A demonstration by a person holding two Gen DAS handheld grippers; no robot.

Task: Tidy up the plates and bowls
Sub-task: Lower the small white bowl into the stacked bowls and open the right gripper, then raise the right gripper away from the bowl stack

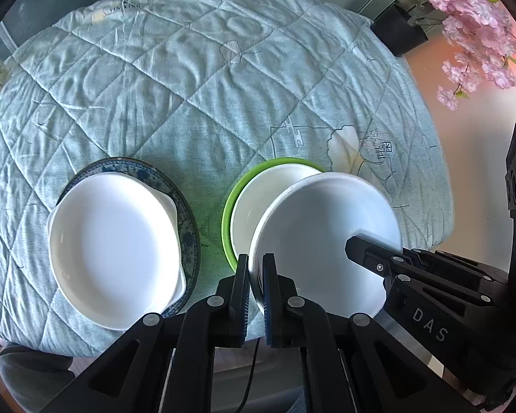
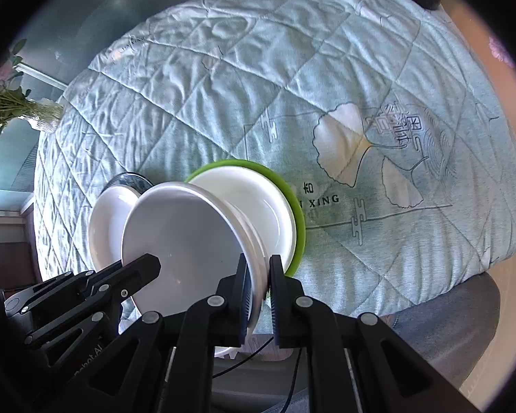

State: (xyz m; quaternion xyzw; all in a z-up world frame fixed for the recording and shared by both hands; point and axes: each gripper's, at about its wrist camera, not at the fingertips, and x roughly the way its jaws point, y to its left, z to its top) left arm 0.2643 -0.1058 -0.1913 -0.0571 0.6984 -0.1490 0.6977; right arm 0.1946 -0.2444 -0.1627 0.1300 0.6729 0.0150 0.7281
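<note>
Both grippers hold one white bowl by opposite rims, lifted above a green plate that carries a white dish. My left gripper is shut on the bowl's near-left rim. My right gripper is shut on the bowl's right rim; it also shows in the left wrist view. To the left, a white plate lies on a blue patterned plate. In the right wrist view the green plate and white dish sit just behind the bowl.
A quilted pale-blue cloth covers the round table. Pink blossoms and a dark pot stand at the far right. A flower vase stands at the far left edge. A grey chair seat is under the near edge.
</note>
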